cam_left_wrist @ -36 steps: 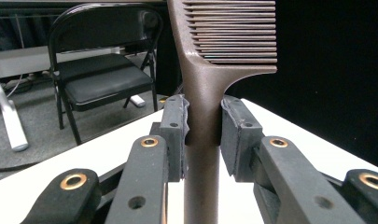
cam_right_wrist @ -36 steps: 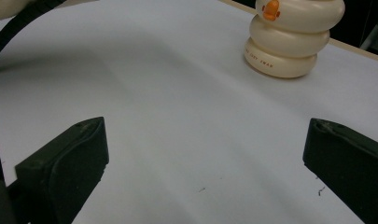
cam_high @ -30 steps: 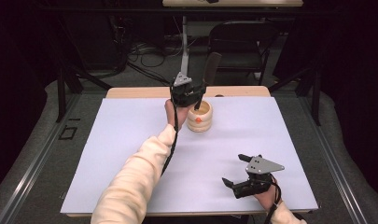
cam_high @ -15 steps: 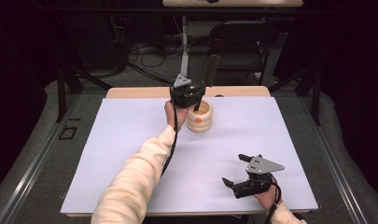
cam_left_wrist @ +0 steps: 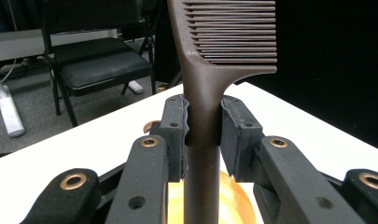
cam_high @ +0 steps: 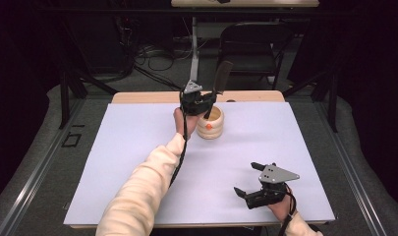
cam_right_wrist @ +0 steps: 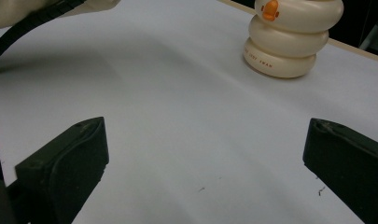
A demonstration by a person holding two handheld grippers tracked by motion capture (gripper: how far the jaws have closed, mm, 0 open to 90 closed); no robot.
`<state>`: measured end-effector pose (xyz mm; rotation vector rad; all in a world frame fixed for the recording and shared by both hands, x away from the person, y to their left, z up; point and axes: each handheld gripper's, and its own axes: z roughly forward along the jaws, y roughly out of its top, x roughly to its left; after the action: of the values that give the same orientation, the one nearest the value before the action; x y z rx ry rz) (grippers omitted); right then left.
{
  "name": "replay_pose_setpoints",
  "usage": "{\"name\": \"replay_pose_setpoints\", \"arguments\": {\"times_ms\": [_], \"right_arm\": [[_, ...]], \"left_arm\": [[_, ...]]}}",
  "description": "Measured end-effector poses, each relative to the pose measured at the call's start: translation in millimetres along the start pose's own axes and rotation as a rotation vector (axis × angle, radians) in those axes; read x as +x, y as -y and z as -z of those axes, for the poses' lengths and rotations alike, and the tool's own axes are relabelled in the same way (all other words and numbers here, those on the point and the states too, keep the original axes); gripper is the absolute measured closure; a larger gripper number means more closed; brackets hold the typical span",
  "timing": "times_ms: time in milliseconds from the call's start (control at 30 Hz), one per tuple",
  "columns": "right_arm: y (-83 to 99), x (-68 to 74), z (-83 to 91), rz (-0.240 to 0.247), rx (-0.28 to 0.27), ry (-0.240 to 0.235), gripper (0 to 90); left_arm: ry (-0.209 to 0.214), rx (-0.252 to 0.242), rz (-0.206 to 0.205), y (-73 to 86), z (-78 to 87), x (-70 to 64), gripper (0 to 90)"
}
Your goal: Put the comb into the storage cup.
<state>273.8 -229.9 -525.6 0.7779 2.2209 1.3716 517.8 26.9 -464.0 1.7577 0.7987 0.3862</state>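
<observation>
A dark brown comb [cam_left_wrist: 210,84] is pinched by its handle between the jaws of the left gripper [cam_high: 199,101], upper centre of the high view, upright above the cream ringed cup [cam_high: 210,123]. Small lettering, seemingly "SWAN", is printed low on the cup beneath an orange beak. The right gripper [cam_high: 250,179], lower right, is held spread wide over the white table cover [cam_high: 127,147].

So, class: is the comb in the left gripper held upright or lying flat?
Upright. The left gripper clamps the comb by its handle, teeth end pointing up, handle running down over the cream holder.
</observation>
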Motion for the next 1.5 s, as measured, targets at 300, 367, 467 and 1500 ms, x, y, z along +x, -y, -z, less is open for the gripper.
{"name": "replay_pose_setpoints", "arguments": {"times_ms": [300,367,467,1500], "right_arm": [[0.0,-0.1,0.0,0.001,0.0,0.0,0.0],[0.0,0.0,0.1,0.0,0.0,0.0,0.0],[0.0,-0.1,0.1,0.0,0.001,0.0,0.0],[0.0,-0.3,0.2,0.0,0.0,0.002,0.0]], "left_arm": [[0.003,0.011,-0.002,1.5,-1.0,0.9,72.3],[0.003,0.014,-0.003,1.6,-1.3,0.6,72.3],[0.001,0.017,-0.006,1.9,-1.6,0.5,72.3],[0.002,0.056,-0.008,9.6,-5.8,3.5,72.3]]}}
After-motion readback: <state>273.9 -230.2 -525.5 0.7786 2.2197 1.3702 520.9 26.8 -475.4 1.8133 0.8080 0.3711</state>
